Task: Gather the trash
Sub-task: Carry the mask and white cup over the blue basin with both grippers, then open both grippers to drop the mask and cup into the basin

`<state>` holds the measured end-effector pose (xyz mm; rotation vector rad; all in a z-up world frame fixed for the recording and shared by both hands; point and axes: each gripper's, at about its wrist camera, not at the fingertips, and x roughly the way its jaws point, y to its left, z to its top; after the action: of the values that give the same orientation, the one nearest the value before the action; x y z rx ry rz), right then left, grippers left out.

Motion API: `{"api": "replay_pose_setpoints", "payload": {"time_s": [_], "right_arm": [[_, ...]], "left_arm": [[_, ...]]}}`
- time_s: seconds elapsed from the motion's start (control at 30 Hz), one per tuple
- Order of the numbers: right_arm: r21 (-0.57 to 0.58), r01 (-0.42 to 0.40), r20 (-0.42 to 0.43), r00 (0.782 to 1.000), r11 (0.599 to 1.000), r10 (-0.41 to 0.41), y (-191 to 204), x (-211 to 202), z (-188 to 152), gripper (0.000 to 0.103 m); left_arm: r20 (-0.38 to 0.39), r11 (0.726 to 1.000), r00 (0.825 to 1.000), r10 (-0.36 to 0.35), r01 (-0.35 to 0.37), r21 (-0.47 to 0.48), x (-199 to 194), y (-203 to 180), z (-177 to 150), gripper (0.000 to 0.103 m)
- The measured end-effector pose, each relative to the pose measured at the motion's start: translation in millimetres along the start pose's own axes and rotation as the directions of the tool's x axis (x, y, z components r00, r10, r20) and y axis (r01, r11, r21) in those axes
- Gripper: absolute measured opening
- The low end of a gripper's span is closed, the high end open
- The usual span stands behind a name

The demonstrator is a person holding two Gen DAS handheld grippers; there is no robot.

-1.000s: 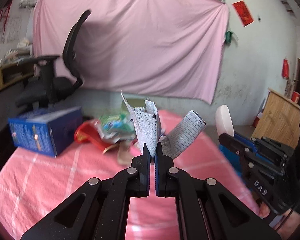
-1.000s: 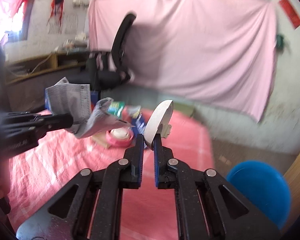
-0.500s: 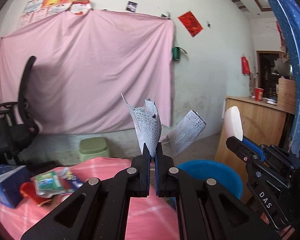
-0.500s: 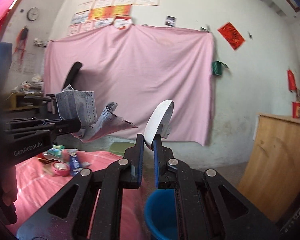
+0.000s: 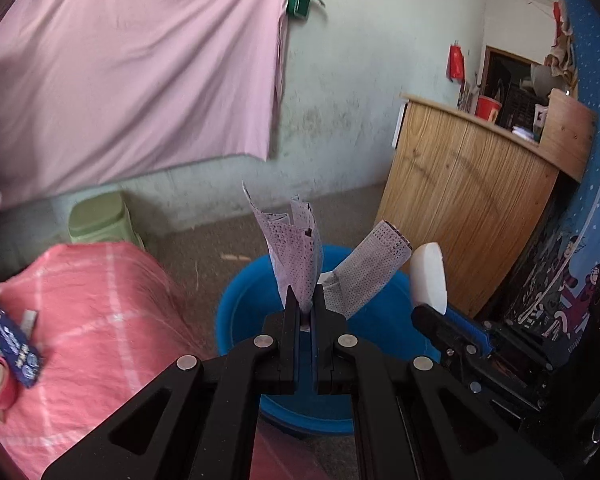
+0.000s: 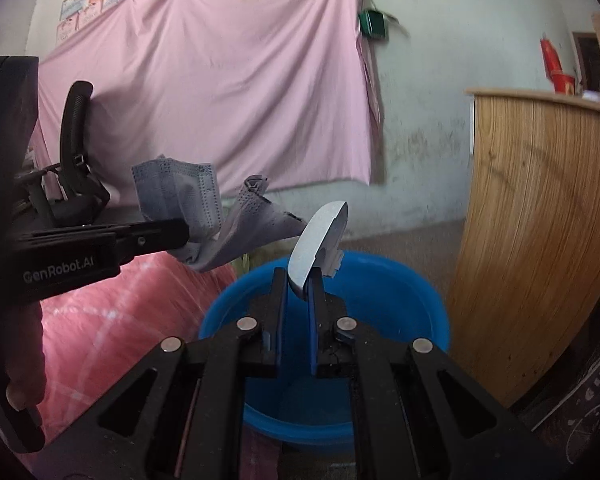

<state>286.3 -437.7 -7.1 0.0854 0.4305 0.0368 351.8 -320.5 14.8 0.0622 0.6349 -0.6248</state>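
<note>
The blue basin (image 6: 384, 300) stands open-topped on the floor, its mouth unobstructed. Just left of the basin the pink-covered table (image 5: 100, 300) crowds its rim; right of the basin the wooden counter (image 6: 540, 240) walls that side. Behind the basin, bare floor runs to the wall, a green stool (image 5: 98, 218) off left

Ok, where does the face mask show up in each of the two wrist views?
Left wrist: the mask stands centre, pinched in the left gripper, in front of the blue tub.
Right wrist: the mask is left of centre, sticking out of the left gripper, above the pink cloth.
Shared landmark: the blue tub.
</note>
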Motion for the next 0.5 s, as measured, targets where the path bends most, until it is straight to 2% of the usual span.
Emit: {"api": "replay_pose_setpoints", "payload": {"time_s": [0.2, 0.37, 0.5], "right_arm": [[0.031, -0.016, -0.123, 0.992, 0.999, 0.02, -7.9, 20.5, -9.2, 0.031], [0.021, -0.014, -0.169, 0.985, 1.0, 0.018, -7.6, 27.5, -14.3, 0.032], [0.024, -0.012, -0.185, 0.983, 1.0, 0.016, -13.1, 30.7, -15.1, 0.033]], "left_arm": [[-0.125, 0.999, 0.992, -0.032, 0.026, -0.048, 32.8, 14.4, -4.2, 0.002], [-0.183, 0.994, 0.982, -0.042, 0.024, -0.102, 41.1, 22.3, -2.9, 0.007], [-0.189, 0.988, 0.98, -0.055, 0.026, -0.153, 40.8, 33.1, -2.9, 0.024]]}}
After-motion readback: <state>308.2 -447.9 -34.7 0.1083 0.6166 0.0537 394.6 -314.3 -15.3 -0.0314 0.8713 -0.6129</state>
